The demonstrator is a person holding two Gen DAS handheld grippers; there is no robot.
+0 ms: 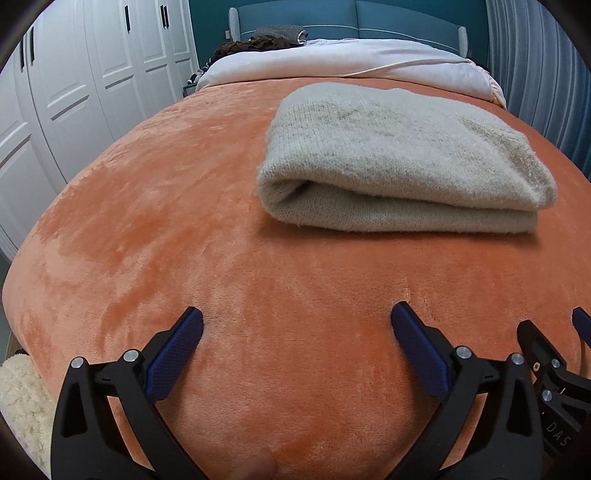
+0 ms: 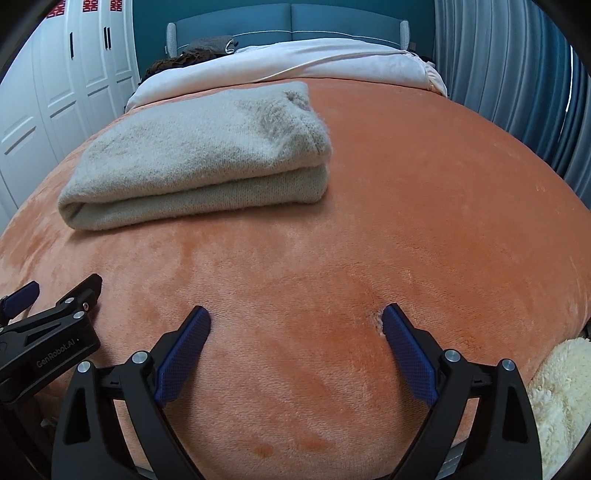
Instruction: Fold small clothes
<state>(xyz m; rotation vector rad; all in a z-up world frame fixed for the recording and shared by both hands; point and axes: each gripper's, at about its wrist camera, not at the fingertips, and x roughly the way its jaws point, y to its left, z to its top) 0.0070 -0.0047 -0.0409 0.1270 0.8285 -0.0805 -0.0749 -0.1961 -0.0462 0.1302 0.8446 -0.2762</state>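
Note:
A beige knitted garment (image 1: 399,158) lies folded into a thick rectangle on the orange plush blanket (image 1: 184,229); it also shows in the right wrist view (image 2: 207,155), to the upper left. My left gripper (image 1: 297,325) is open and empty, low over the blanket, well short of the garment. My right gripper (image 2: 295,325) is open and empty, beside the left one and equally far from the garment. The right gripper's edge shows at the right of the left wrist view (image 1: 554,354), and the left gripper shows at the left of the right wrist view (image 2: 51,317).
A pale pink duvet (image 1: 351,62) and dark clothes (image 1: 258,42) lie at the bed's head by a teal headboard (image 1: 369,22). White wardrobe doors (image 1: 74,92) stand left, blue curtains (image 2: 517,74) right. A cream fleecy item (image 2: 561,398) sits at the near bed edge.

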